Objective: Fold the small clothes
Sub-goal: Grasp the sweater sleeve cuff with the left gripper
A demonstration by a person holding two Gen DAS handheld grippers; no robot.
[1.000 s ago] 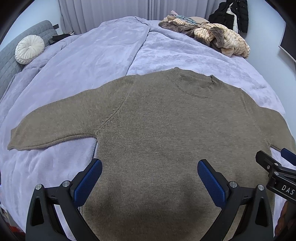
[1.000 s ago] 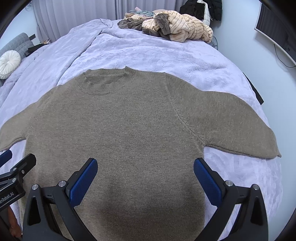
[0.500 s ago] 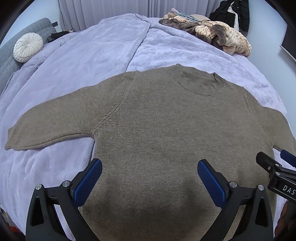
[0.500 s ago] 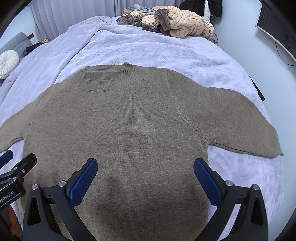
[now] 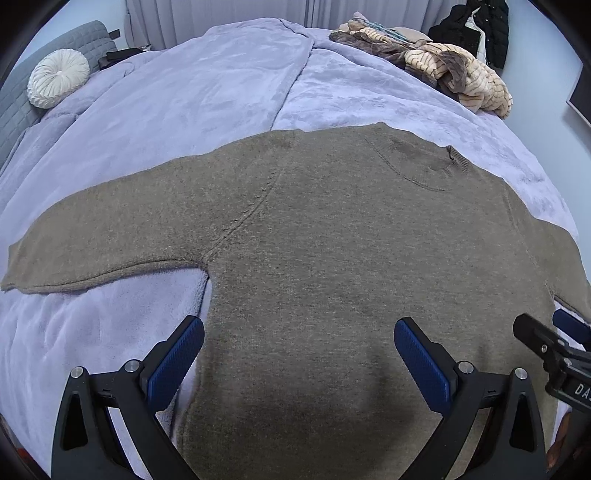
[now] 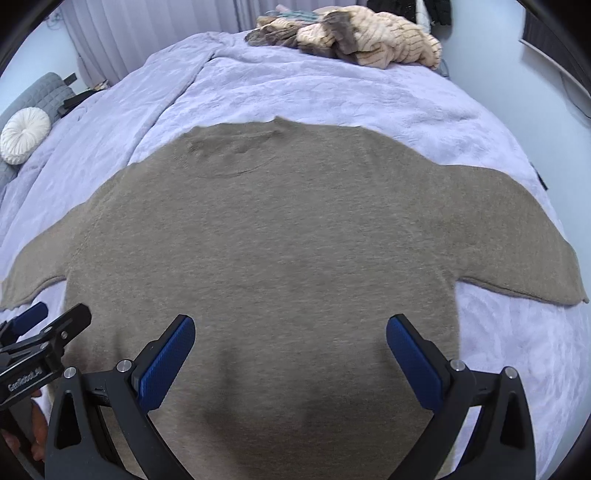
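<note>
— Where's the jumper [image 5: 332, 258]?

— Flat on the bed [image 5: 184, 110], front up, neck away, both sleeves spread out to the sides. Nothing folded yet, by the look of it.

— And the tongs?

— Left tongs [image 5: 299, 354] spread wide, holding nothing, hovering over the lower left part of the body. Right tongs [image 6: 290, 350] also spread wide and empty, over the lower right part. Each visible at the edge of the other's view.

— Best way into the first fold?

— Probably start with a sleeve [image 5: 92, 251]: pinch near the cuff, catch both layers of knit, lift only enough to clear the cloth, then carry it across the chest and lay it down straight. Worth keeping the other tongs ready to pin the shoulder so the body doesn't drag on the fleecy cover. Same again for the right sleeve [image 6: 517, 236].

— Anything hard to make out?

— Hem out of sight, below the tongs in both views. Right cuff cut off in the left view, left cuff partly behind the other tool in the right view. Right view slightly blurred, so knit detail lost. Pile of clothes [image 6: 351, 33] at the far end of the bed: separate garments impossible to count.
</note>
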